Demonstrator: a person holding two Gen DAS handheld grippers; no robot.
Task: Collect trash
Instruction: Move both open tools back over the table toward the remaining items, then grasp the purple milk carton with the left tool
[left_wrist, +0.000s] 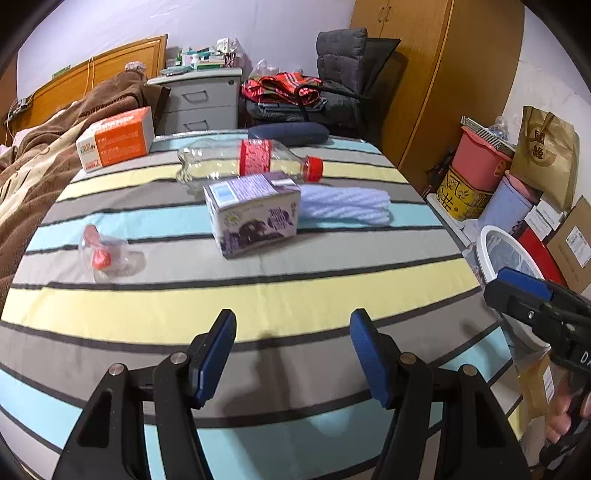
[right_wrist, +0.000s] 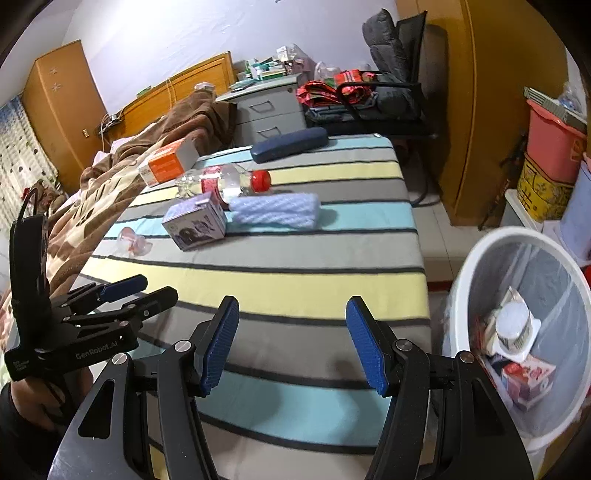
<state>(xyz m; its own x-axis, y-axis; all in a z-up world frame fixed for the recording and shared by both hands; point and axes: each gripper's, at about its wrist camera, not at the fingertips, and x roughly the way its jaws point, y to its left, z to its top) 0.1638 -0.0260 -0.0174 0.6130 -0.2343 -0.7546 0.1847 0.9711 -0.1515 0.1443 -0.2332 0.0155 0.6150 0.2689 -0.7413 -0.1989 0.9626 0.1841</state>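
While the white round bin (right_wrist: 517, 314) beside the bed already holds several cartons, 4 pieces remain on the striped bedspread (left_wrist: 258, 306): clear red-capped bottle (left_wrist: 243, 160), purple carton (left_wrist: 255, 214), orange box (left_wrist: 116, 142), crumpled clear bottle (left_wrist: 101, 254). Left gripper (left_wrist: 293, 354) and right gripper (right_wrist: 291, 345) both gape empty.
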